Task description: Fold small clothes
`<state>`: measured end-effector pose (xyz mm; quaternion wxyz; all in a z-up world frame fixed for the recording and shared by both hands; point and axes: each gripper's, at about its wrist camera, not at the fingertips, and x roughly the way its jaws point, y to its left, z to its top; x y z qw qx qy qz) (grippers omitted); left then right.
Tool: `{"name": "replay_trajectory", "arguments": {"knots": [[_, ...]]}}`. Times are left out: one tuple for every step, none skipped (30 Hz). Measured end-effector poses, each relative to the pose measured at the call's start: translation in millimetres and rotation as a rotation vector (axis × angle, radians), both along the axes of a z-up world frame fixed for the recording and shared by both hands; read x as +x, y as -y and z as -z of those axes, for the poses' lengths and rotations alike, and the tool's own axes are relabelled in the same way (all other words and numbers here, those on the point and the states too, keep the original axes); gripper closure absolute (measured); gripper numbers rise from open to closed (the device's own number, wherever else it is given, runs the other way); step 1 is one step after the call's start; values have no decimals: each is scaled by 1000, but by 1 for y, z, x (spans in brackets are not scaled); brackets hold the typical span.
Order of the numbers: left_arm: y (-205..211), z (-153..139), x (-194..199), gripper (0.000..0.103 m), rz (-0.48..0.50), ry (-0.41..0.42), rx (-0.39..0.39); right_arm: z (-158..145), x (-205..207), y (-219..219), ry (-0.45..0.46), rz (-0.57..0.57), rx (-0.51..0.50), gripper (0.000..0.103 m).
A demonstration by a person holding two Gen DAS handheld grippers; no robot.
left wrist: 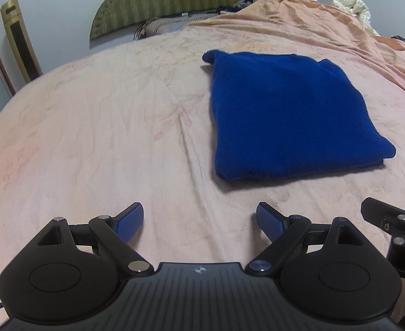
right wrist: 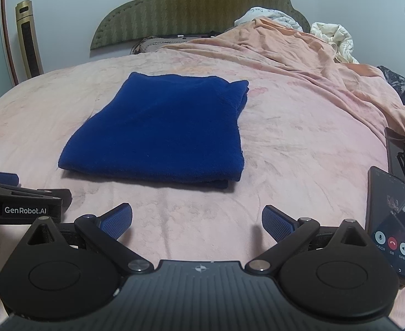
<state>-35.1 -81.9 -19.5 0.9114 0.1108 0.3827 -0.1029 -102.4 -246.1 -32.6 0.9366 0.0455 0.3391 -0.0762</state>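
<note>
A dark blue knitted garment lies folded into a flat rectangle on the pink bed sheet. It also shows in the right wrist view, ahead and left of centre. My left gripper is open and empty, low over the sheet, short of the garment's near edge and to its left. My right gripper is open and empty, also short of the near edge. The left gripper's body shows at the left edge of the right wrist view.
A phone with a lit call screen lies on the sheet at the right, with a second device and glasses beyond it. A rumpled orange blanket and white bedding sit far right. A green headboard stands behind.
</note>
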Motion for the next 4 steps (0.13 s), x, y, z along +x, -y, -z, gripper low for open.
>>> {"name": "replay_trajectory", "arguments": {"knots": [[0, -1, 0, 13, 6, 7, -2, -1, 0, 0, -2, -3, 0, 2], [0, -3, 0, 13, 12, 12, -6, -1, 1, -1, -4, -5, 0, 2], [0, -4, 1, 13, 17, 15, -11, -2, 1, -1, -6, -9, 3, 2], [-2, -5, 3, 13, 19, 17, -15, -3, 3, 0, -9, -12, 9, 2]]}}
